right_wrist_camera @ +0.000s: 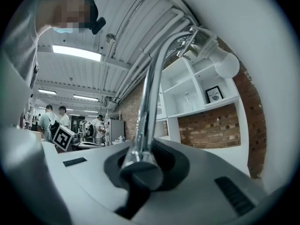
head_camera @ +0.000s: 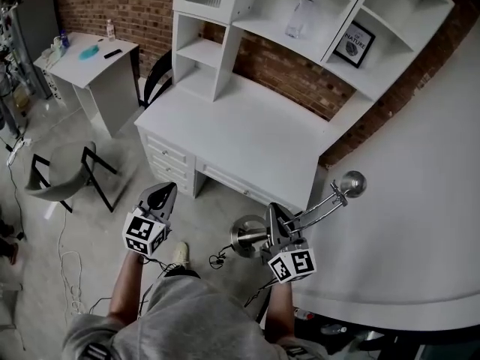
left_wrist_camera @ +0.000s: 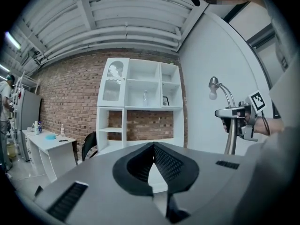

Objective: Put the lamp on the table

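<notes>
Right gripper point(head_camera: 274, 217) clamping lamp point(head_camera: 321, 208) stem, base half hidden

**A home-office set inside a lab hall**

I work in a staged study corner inside a large industrial lab. My white desk point(head_camera: 247, 137) and its shelf hutch point(head_camera: 201, 51) back onto a bare brick wall point(head_camera: 127, 6). Left of the desk, a small white table point(head_camera: 94, 58) and a grey chair point(head_camera: 64, 167) stand on a concrete floor point(head_camera: 97, 231) strewn with cables point(head_camera: 71, 268). An exposed ribbed ceiling point(left_wrist_camera: 126, 36) runs above the desk. Farther left, people in white coats point(right_wrist_camera: 47, 118) stand under strip lights point(right_wrist_camera: 77, 53).
</notes>
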A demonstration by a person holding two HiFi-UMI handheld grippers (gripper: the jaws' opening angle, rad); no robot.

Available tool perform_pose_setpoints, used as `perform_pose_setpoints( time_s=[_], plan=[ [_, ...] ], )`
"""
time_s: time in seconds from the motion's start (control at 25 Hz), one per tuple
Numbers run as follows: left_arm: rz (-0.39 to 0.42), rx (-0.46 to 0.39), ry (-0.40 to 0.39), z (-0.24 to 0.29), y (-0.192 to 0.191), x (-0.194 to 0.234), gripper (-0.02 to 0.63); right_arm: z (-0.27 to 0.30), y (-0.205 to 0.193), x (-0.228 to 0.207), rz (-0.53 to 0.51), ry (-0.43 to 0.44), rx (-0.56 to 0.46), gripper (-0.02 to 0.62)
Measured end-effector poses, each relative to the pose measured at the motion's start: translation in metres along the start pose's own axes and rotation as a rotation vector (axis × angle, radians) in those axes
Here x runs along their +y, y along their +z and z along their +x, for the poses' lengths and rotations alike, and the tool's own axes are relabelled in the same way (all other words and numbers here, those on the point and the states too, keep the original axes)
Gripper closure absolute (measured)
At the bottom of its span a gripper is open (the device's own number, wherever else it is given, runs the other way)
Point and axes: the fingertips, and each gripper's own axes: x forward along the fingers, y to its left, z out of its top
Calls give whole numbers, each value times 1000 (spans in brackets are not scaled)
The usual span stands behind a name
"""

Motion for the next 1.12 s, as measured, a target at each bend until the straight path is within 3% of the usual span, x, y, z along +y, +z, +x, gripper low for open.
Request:
perform_pose_setpoints(
  time_s=[0.6, 0.8, 1.12],
  plan=[
    [8, 4, -80, 71, 3, 117, 601, 130, -18, 5, -9, -74, -8, 575],
    [8, 9, -112, 86, 2, 135, 601, 159, -15, 9, -39, -88, -22, 575],
    [-7, 7, -136, 120, -3, 146, 601, 190, -23, -14, 8, -106, -4, 577]
  ],
)
